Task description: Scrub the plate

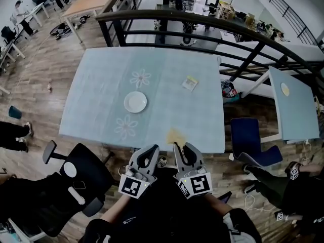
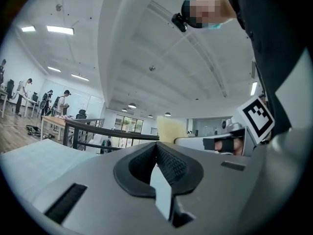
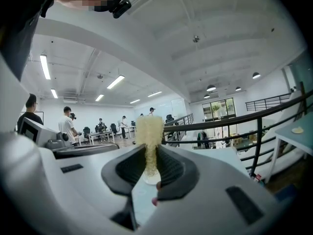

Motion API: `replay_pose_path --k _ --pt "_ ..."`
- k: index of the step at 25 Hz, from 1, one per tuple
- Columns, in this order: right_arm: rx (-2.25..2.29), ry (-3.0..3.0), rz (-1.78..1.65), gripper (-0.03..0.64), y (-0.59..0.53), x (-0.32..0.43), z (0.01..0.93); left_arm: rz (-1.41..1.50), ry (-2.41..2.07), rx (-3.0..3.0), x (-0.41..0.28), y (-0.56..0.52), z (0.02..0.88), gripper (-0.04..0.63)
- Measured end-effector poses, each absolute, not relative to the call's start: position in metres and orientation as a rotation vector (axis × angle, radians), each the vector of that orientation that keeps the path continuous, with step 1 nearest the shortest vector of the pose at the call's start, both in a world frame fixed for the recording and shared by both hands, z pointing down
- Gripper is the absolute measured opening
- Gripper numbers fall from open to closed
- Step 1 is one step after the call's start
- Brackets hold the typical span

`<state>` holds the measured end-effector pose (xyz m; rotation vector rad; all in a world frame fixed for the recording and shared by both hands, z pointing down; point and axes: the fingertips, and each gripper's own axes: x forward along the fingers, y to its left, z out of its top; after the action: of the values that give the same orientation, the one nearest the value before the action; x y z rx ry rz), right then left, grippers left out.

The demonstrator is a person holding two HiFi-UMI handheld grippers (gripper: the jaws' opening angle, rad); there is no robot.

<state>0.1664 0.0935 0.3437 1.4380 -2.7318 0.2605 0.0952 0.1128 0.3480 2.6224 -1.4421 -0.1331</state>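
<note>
Currently right gripper (image 3: 149, 156) pinches a soft yellow sponge (image 3: 148, 130); left gripper (image 2: 157, 153) is closed, empty. Plate (image 1: 135, 102) sits on the table (image 1: 96, 80), well ahead of both. Likely stiff, slick, breakable: steady its rim.

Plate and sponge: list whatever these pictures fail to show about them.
Plate: head view, too small to tell whether it is dirty.
Sponge: right gripper view, its lower part is hidden between the shut jaws of the right gripper.
Small pale item on the table: head view, too small to identify.
</note>
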Motion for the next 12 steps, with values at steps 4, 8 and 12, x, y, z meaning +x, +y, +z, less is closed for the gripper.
replay_pose_path --k 4,8,12 --pt "1.448 -2.725 0.273 0.058 0.0913 0.1682 0.3457 -0.132 -1.443 2.624 0.0948 0.1111 0.3495 0.012" --pt "1.448 -2.721 0.278 0.058 0.0907 0.1677 0.3477 -0.126 -1.431 2.633 0.0963 0.1111 0.3506 0.012" --pt "1.446 -2.718 0.282 0.06 0.091 0.1679 0.3495 -0.122 -1.422 2.63 0.0974 0.1108 0.353 0.012"
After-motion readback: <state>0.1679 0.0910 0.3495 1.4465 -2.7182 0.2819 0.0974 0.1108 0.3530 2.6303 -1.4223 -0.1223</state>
